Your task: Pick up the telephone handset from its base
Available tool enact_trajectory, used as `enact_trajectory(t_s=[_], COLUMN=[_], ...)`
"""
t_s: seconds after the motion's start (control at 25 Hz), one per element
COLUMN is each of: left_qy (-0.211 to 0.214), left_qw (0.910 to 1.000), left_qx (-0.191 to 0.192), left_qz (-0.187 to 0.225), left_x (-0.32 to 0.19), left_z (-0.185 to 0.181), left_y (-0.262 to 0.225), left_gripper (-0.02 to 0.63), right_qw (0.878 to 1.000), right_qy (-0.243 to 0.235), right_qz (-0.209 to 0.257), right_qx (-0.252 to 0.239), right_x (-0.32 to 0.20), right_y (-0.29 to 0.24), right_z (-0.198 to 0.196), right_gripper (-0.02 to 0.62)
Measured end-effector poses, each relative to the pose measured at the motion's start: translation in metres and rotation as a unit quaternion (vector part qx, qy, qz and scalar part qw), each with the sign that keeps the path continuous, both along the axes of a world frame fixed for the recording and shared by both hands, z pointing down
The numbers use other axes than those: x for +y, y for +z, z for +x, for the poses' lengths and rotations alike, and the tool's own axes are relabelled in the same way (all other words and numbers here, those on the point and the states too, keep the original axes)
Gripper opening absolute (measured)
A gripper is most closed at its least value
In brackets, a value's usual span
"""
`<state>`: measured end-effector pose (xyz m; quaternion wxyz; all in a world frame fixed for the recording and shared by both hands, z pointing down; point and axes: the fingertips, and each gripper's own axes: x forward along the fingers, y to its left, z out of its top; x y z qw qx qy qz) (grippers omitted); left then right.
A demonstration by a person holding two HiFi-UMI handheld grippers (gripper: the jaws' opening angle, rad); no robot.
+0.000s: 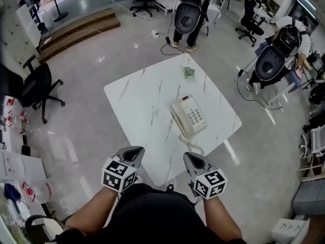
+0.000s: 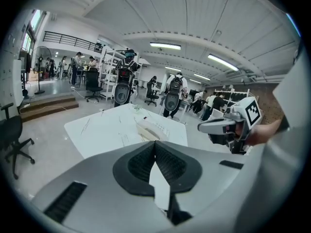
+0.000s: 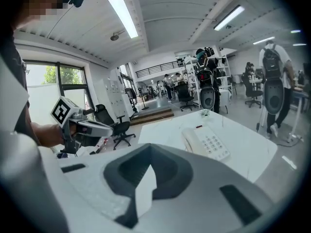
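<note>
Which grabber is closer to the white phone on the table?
Right. The right gripper hovers just short of the telephone, by its coiled cord. The left gripper is farther off, beside the table's left edge.

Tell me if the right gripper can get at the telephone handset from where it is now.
Probably yes. The right gripper sits at the near edge of the table, with only bare top and the coiled cord between it and the handset. Its jaws are shut, so they must open first.
</note>
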<state>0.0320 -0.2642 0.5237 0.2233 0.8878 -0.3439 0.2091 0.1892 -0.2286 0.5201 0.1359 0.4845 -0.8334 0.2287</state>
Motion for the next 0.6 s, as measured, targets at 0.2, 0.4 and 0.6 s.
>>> enact_trajectory(t_s=[0.2, 0.4, 0.6], left_qy=[-0.004, -0.009, -0.016], left_qw=[1.0000, 0.9999, 0.9999], left_qx=[-0.002, -0.007, -0.007], left_qz=[-0.007, -0.003, 0.000], left_x=[0.011, 0.012, 0.010], left_z=[0.010, 0.010, 0.008], left_y=[0.004, 0.002, 0.001], left_gripper=[0.005, 0.005, 0.005], right_qw=[1.000, 0.999, 0.999], right_qy=[-0.014, -0.024, -0.032], right_qz=[0.020, 0.026, 0.040], right_qx=[-0.002, 0.001, 0.007], right_x=[-0.009, -0.009, -0.011], right_y=[-0.009, -0.008, -0.012], right_z=[0.004, 0.002, -0.002], right_gripper=[0.002, 0.002, 0.003])
